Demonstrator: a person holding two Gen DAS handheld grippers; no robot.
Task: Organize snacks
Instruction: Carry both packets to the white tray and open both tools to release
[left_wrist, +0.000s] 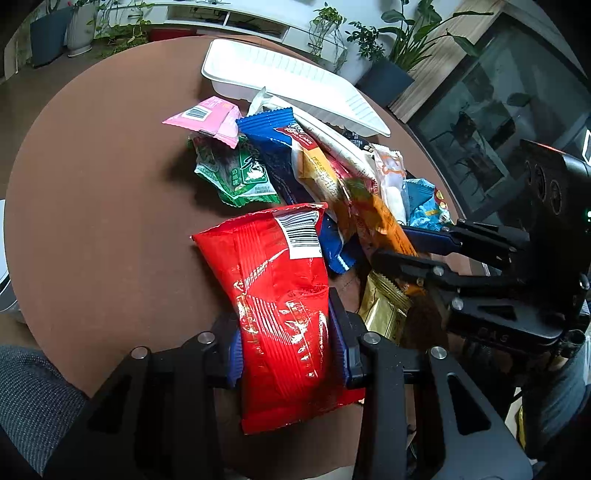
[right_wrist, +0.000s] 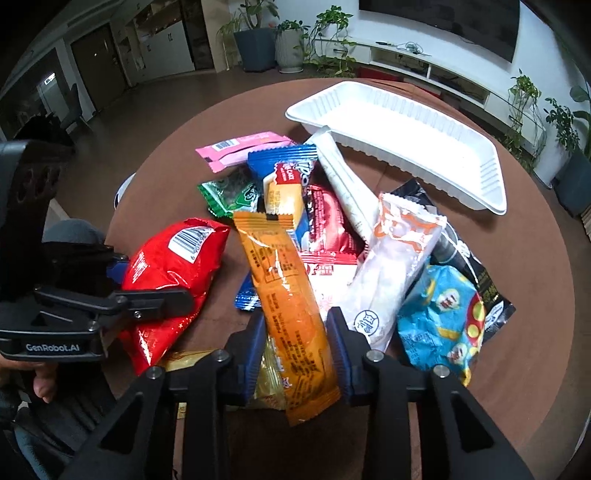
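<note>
- While both tools grip a packet, the picking step looks done: the left tool clamps the red crinkly foil bag, and the right tool pinches the long orange wrapper.
- Next, carrying each ahead to the ribbed white tray, beyond the glossy snack pile on the round brown desk.

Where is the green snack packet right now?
In the right wrist view the green packet lies at the pile's left edge, just below the pink packet and tucked under the blue wrapper.

Round brown bench, brown floor, potted plants by a white shelf unit, dark doors.
</note>
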